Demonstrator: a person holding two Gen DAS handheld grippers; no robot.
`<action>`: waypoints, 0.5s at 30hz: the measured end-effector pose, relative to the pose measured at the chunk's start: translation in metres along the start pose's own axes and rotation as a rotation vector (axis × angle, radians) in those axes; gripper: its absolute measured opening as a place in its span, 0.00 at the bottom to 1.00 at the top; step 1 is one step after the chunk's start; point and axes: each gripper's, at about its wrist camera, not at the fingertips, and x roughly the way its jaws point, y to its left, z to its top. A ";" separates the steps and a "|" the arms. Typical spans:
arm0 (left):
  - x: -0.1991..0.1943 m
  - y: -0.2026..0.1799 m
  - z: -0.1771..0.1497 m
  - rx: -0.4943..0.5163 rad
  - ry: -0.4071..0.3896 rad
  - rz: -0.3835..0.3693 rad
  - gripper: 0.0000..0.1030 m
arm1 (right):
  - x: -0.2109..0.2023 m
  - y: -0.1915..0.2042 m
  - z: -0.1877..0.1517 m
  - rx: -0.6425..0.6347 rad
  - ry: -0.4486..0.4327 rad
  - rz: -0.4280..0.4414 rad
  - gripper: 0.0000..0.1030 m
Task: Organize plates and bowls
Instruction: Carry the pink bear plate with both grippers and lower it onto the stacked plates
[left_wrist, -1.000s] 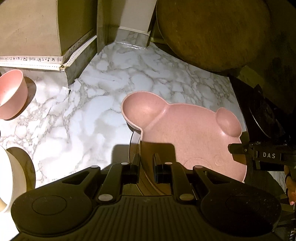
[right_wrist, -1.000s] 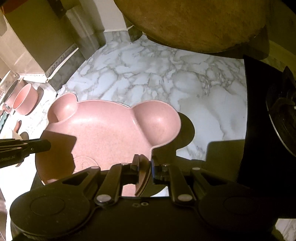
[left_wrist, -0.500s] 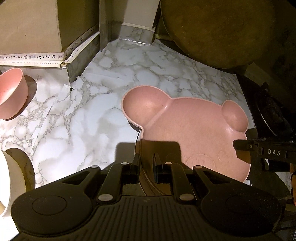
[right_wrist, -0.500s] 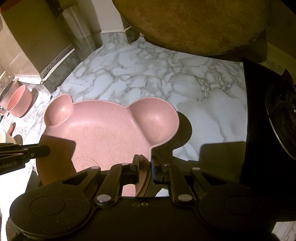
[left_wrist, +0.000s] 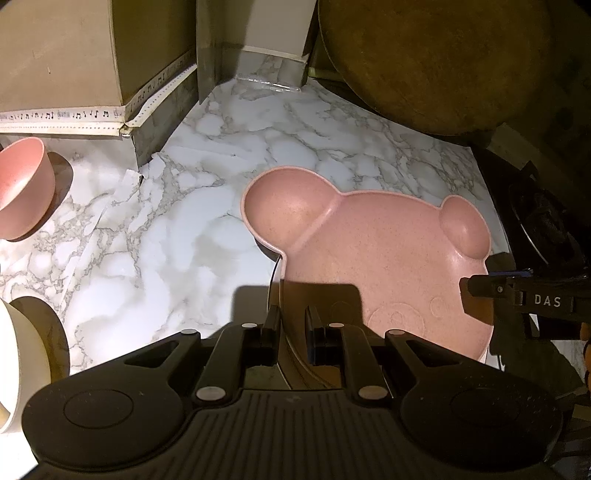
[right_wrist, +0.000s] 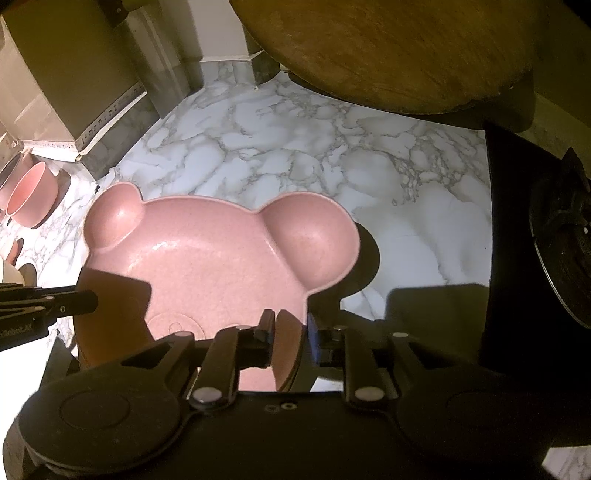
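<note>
1. A pink bear-shaped plate (left_wrist: 373, 258) with two round ear compartments is held between both tongs above a white marble table (left_wrist: 184, 236), casting a dark shadow beneath it.
2. The left tongs (left_wrist: 291, 332) are clenched on the plate's rim, with the thin edge running between the two black fingers, just below one ear.
3. The right tongs (right_wrist: 290, 332) are likewise clenched on the opposite rim of the plate (right_wrist: 207, 258), the edge pinched between their fingers beside the larger-looking ear.
4. In the left wrist view, the right tongs (left_wrist: 476, 288) reach in from the right edge and meet the plate's far rim.
5. In the right wrist view, the left tongs (right_wrist: 88, 299) enter from the left edge and touch the plate's far rim.
6. A faint embossed bear face shows on the plate's floor near the lower rim.
7. A pink bowl (left_wrist: 22, 188) sits on the table well to the left, near a tan cardboard box (left_wrist: 62, 55).
8. A cream-coloured bowl (left_wrist: 18, 365) stands at the left edge, closer to the camera.
9. A large round wooden board (right_wrist: 388, 48) leans at the back right.
10. A black stove burner (right_wrist: 561, 251) sits at the far right.
</note>
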 end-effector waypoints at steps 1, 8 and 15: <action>-0.001 0.000 0.000 0.002 -0.002 0.005 0.13 | -0.001 0.001 0.000 -0.001 0.000 -0.001 0.20; -0.013 0.000 -0.006 0.013 -0.024 0.002 0.13 | -0.013 0.007 -0.004 -0.021 -0.013 -0.016 0.28; -0.035 -0.005 -0.013 0.034 -0.078 -0.011 0.13 | -0.033 0.023 -0.011 -0.049 -0.045 0.016 0.35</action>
